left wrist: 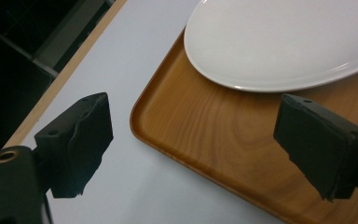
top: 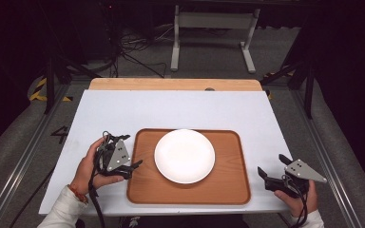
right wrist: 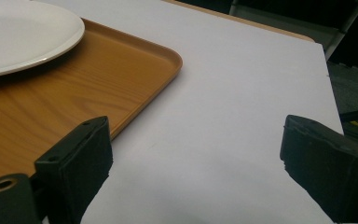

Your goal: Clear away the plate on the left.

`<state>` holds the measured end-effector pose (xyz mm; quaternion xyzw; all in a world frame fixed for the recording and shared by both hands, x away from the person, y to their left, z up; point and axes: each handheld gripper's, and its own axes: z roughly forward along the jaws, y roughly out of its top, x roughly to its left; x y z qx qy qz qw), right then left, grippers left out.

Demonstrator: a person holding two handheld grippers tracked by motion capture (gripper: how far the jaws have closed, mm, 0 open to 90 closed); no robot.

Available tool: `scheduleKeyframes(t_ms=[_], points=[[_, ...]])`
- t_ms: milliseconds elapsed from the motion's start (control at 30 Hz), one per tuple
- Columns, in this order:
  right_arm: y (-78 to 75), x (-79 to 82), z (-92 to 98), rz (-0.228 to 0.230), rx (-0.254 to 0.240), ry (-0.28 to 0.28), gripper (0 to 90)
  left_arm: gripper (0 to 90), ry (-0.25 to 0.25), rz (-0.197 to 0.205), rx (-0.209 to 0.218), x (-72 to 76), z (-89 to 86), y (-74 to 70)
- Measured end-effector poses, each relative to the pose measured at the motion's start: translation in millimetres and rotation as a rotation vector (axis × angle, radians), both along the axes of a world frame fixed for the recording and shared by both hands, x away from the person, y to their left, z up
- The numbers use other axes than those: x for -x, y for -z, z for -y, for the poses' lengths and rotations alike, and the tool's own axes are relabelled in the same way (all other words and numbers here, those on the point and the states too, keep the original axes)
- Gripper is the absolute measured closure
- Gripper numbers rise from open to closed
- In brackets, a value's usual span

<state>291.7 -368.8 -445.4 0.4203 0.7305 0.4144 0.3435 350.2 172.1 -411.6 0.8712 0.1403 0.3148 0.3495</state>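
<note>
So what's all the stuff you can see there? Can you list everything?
plate: one, white, lying in the middle of the tray
tray: one, brown wood, on the near half of the table
table: one, white top with a wooden far edge
frame: one, white metal, on the floor behind the table
cables: a few, dark, on the floor at the back left
left gripper: one, black, open, at the tray's left edge
right gripper: one, black, open, right of the tray, over the table
hands: two, one holding each gripper
</note>
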Motion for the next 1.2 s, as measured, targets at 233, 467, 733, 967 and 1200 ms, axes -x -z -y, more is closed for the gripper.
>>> scheduleKeyframes(t_ms=[233,467,733,967,1200], points=[[1.3,-1.6,0.7,-0.005,0.005,0.005,9.8,13.0,-0.037,-0.021,0.003,-2.6,-18.8,4.9],[3.1,-3.3,1.1,-0.012,0.011,0.009,9.8,12.6,-0.084,-0.048,0.004,-3.4,-38.9,13.2],[3.1,-4.4,1.2,-0.011,0.011,0.006,9.8,12.3,-0.133,-0.082,0.020,-5.1,-57.1,21.7],[3.0,-5.2,2.0,-0.008,0.008,0.004,9.8,12.0,-0.164,-0.116,0.028,-5.1,-69.1,29.8],[2.7,-4.8,2.9,-0.006,0.006,0.006,9.8,11.5,-0.183,-0.143,0.050,-3.6,-79.8,37.3]])
